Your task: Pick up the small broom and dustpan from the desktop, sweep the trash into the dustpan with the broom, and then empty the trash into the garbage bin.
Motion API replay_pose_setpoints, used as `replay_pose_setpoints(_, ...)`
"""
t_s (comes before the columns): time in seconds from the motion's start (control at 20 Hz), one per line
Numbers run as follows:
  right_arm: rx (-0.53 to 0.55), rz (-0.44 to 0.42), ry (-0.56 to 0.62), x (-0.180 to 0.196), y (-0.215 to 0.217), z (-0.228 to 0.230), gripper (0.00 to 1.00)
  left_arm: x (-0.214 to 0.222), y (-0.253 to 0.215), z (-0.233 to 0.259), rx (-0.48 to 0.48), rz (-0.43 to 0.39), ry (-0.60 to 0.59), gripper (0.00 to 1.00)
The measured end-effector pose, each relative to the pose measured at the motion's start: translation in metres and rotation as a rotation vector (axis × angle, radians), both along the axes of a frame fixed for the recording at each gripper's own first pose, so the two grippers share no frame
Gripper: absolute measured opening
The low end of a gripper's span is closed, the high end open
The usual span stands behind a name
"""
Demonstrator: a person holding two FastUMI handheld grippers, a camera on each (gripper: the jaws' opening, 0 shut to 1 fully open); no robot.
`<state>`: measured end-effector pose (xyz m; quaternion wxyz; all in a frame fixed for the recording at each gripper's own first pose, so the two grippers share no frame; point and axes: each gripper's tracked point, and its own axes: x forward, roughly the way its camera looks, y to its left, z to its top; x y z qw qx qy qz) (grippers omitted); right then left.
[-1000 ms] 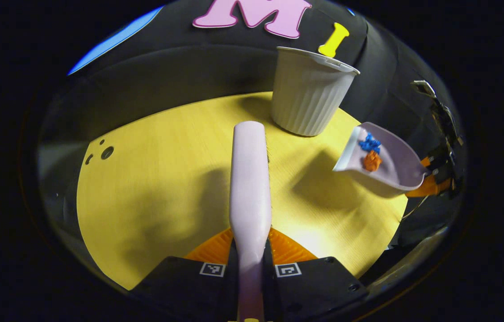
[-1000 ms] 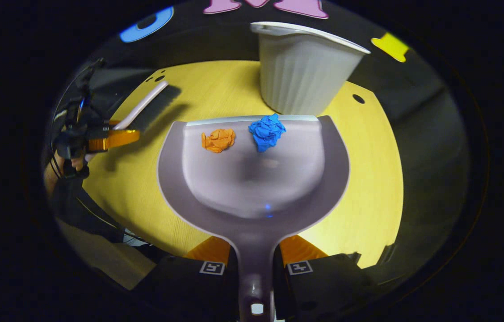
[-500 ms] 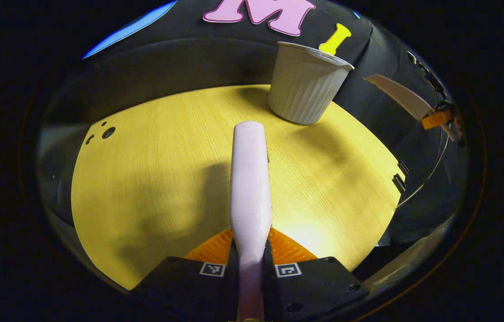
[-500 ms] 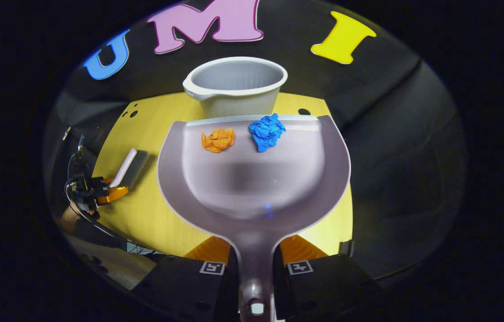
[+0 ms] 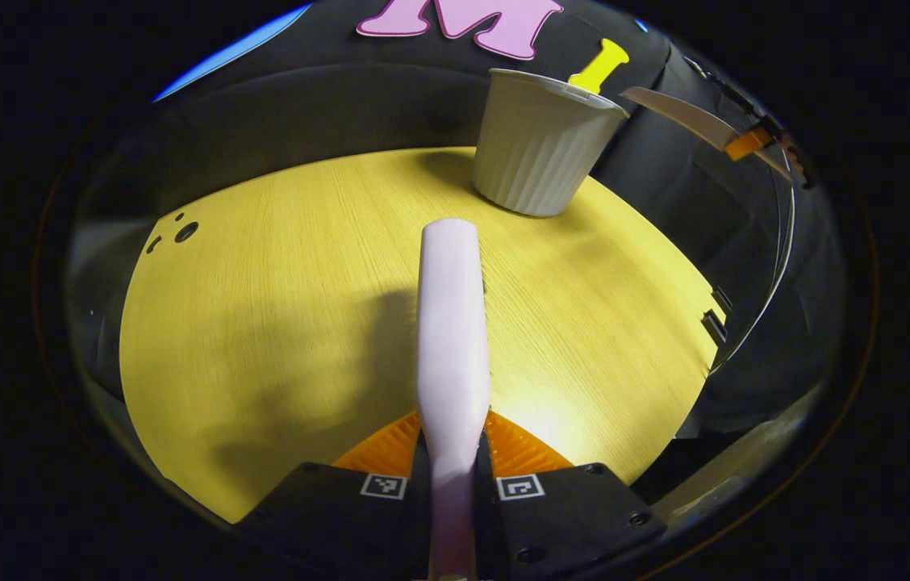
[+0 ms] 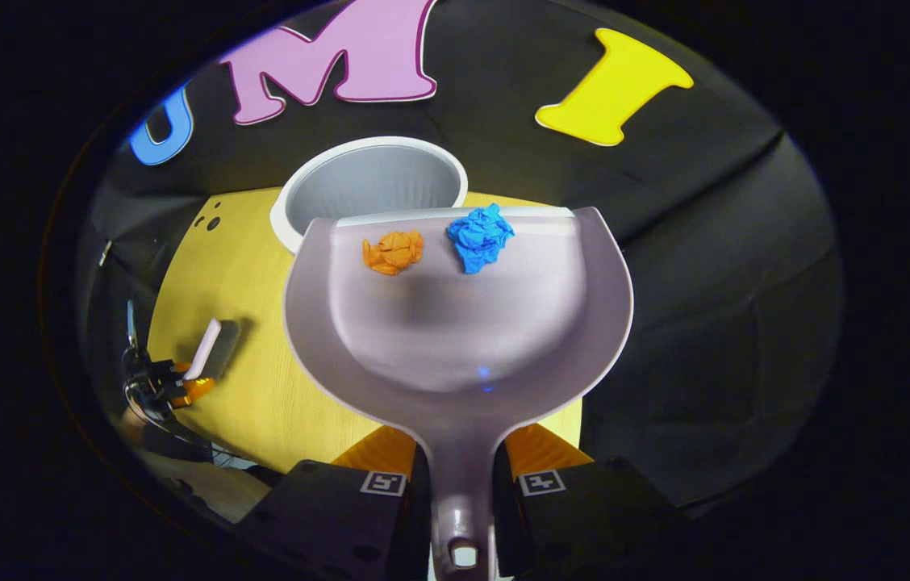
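My right gripper (image 6: 459,476) has its fingers clenched on the dustpan (image 6: 455,323) handle, keeping it level above the garbage bin (image 6: 370,181) so both paper wads stay in until I tip — my left gripper (image 5: 453,476) grips the broom (image 5: 452,323), parked clear over the desk (image 5: 261,323).

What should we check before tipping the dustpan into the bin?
1. Right gripper clamped on dustpan handle: ok.
2. Orange wad and blue wad in the pan, near its front lip: ok.
3. Lip over the garbage bin mouth: not ok, blue wad sits right of the opening.
4. Bin upright on the desktop: ok.
5. Left gripper holding broom away from the bin: ok.
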<state>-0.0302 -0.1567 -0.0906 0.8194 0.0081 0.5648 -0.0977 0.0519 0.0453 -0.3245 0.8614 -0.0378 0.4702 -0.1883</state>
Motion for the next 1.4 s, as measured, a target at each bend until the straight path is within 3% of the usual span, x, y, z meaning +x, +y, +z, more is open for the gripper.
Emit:
replay_pose_setpoints(0.4,-0.148,0.119,0.137,0.060,-0.024,0.004,0.36,0.001,-0.001,0.004,0.001,0.034,0.020,0.29)
replay_pose_setpoints(0.5,-0.195,0.159,0.191,0.074,-0.030,0.003,0.36,0.001,-0.002,0.004,0.000,0.044,0.020,0.26)
replay_pose_setpoints(0.65,-0.229,0.207,0.261,0.086,-0.032,0.009,0.36,0.000,-0.002,0.004,-0.004,0.052,0.023,0.29)
replay_pose_setpoints(0.85,-0.284,0.270,0.338,0.096,-0.036,0.016,0.36,0.000,-0.002,0.005,-0.008,0.054,0.027,0.26)
replay_pose_setpoints(1.4,-0.340,0.386,0.452,0.116,-0.036,0.023,0.35,0.000,0.001,0.006,0.008,0.060,0.023,0.26)
